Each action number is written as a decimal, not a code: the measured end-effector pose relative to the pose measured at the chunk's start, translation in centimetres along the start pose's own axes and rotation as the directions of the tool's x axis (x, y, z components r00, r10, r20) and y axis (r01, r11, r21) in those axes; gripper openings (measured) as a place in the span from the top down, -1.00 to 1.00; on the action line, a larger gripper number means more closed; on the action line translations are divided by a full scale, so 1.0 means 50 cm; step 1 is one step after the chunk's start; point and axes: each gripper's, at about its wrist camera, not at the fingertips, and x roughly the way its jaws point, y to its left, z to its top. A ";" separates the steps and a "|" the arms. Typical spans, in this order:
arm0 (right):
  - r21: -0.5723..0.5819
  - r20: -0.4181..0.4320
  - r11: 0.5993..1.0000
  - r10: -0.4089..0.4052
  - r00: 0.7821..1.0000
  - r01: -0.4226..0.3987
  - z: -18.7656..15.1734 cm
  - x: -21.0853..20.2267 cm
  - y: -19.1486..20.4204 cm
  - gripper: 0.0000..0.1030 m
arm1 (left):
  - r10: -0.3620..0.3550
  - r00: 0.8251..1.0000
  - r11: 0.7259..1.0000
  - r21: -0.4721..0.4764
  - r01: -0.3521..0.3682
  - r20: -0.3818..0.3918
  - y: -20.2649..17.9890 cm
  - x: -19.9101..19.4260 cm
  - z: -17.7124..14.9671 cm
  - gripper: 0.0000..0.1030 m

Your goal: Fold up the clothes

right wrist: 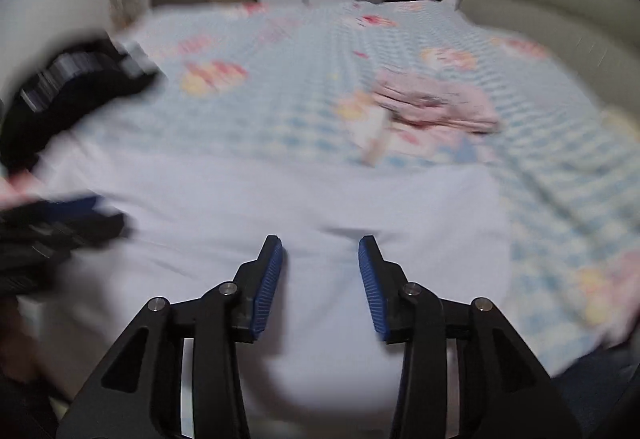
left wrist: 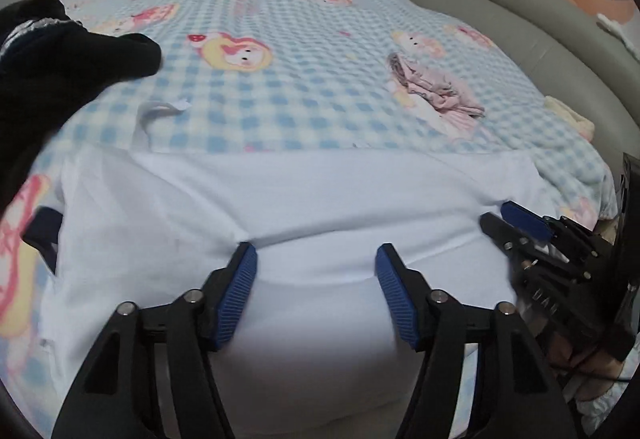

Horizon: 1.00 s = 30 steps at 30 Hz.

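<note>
A bed [left wrist: 320, 51] covered by a blue-and-white checked fleece blanket [left wrist: 280, 99] with cartoon prints fills both views, with a grey padded headboard [left wrist: 520, 31] along its right side. The task's thing, a white garment [left wrist: 280, 199], lies spread flat across the near part of the blanket, its far edge running straight from side to side; what looks like a neck label [left wrist: 160, 111] shows just past that edge on the left. A dark garment [left wrist: 48, 51] is heaped at the left of the bed, and a small folded pink garment [left wrist: 436, 87] rests well apart on the right.

The left gripper [left wrist: 316, 259] hovers over the middle of the white cloth with its blue pads spread wide and nothing between them; one tip seems to touch a crease. The right gripper [right wrist: 320, 251] is likewise parted and empty above the cloth, its view smeared by motion.

The straight far edge would fit a garment already folded once as well as one merely laid out flat, so I cannot judge the stage. Whatever fold follows, it goes best if each gripper pinches a single edge or corner at matching points on either side, takes only the layers meant to travel, keeps the cloth taut between the two, and lays it down so the edges meet squarely without dragging the blanket.
</note>
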 end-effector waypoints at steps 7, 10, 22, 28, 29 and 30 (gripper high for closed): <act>0.199 -0.035 0.980 -0.017 0.999 0.024 -0.003 -0.008 -0.125 0.26 | 0.162 0.987 0.983 -0.093 -0.161 0.003 0.082 -0.040 0.005 -0.07; 0.240 -0.054 0.969 -0.048 0.997 0.059 -0.005 -0.011 -0.160 0.36 | 0.122 0.992 0.985 -0.124 -0.117 0.036 0.089 -0.074 -0.002 -0.08; 0.258 -0.027 0.950 0.189 0.982 -0.175 -0.021 -0.048 -0.127 0.31 | 0.082 0.993 0.981 -0.170 -0.095 -0.084 0.104 -0.042 -0.041 -0.20; 0.301 -0.050 0.952 0.066 0.997 -0.048 -0.031 -0.053 -0.153 0.38 | 0.266 0.964 0.944 -0.202 -0.261 -0.002 0.134 -0.103 -0.038 -0.20; 0.327 -0.052 0.945 0.046 0.998 -0.027 -0.035 -0.056 -0.173 0.33 | 0.287 0.958 0.928 -0.249 -0.278 0.002 0.154 -0.114 -0.041 -0.20; 0.353 -0.054 0.935 0.039 0.998 -0.017 -0.038 -0.058 -0.188 0.33 | 0.285 0.958 0.916 -0.297 -0.271 0.006 0.173 -0.124 -0.048 -0.20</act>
